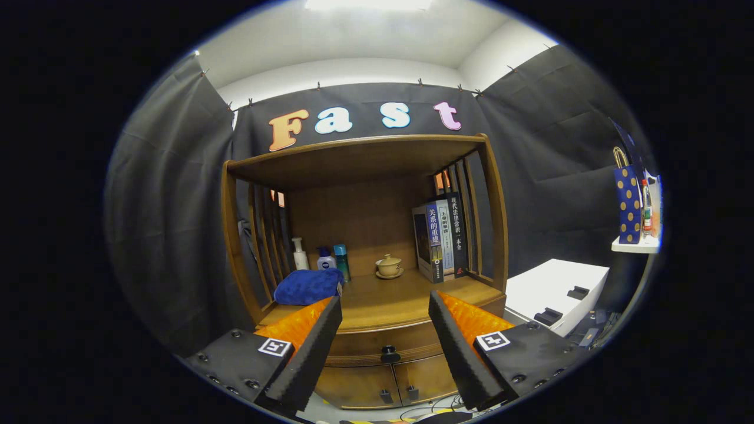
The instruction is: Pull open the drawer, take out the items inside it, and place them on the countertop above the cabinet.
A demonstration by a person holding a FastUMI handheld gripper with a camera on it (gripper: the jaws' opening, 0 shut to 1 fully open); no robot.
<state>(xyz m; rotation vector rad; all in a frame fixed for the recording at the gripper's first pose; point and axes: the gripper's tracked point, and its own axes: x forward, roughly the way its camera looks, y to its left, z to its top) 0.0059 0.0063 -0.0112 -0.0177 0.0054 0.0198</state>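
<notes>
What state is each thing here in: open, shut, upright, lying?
Drawer: shut, knob between the fingers.
Cabinet doors: shut.
Hand-held gripper: open, holding nothing.
Books: upright.
Bottles: upright.
Cloth: bunched on the countertop.
Lidded cup: lid on, on saucer.

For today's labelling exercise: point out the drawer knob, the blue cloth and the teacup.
Drawer knob (pixel 389 354), gripper view, on its round front.
Blue cloth (pixel 308 286), gripper view, middle of the folded heap.
Teacup (pixel 389 265), gripper view, on its side, below the lid.
</notes>
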